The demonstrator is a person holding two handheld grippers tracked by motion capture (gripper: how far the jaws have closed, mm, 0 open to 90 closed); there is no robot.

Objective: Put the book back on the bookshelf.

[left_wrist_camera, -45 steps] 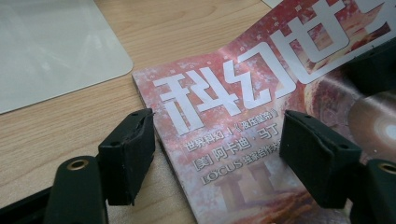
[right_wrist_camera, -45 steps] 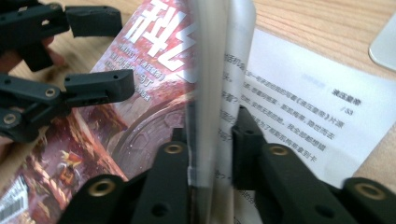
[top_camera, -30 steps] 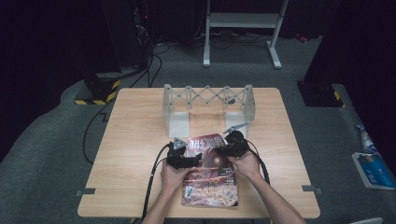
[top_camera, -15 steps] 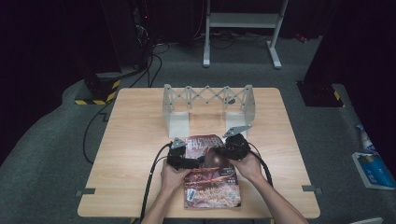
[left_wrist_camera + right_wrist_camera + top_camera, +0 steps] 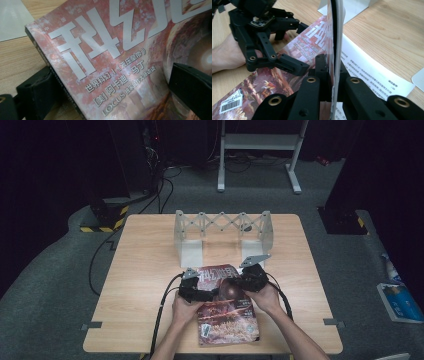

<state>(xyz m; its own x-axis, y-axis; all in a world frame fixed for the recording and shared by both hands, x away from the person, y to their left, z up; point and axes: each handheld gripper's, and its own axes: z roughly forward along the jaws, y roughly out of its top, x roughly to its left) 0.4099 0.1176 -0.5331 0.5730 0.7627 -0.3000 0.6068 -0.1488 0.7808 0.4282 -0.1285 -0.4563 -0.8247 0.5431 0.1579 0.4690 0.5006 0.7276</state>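
- Hardly anything has shifted since half a second ago: both my hands sit where they were, and the magazine lies in the same spot at the near edge of the table.
- My right gripper has its fingers fully closed, pinching the cover by its free edge. The sheet stands nearly upright between the pads.
- My left gripper is spread wide, not clamped. One jaw is at the spine side and the other rests over the cover art, pinning the top end of the magazine.
- First inside page is exposed and lies flat on the stack.
- To do this step well, I judge the right hand should swing the cover in an arc around the spine, not pull it straight up or away.
- Keep the pinch as is. The paper is thin and bows easily, so yanking may tear or crease it.
- Left jaw sits in the cover's landing zone, so shift the hold onto the inside page before laying it over.
- Grey rack stands behind, well apart, so there's no clash.
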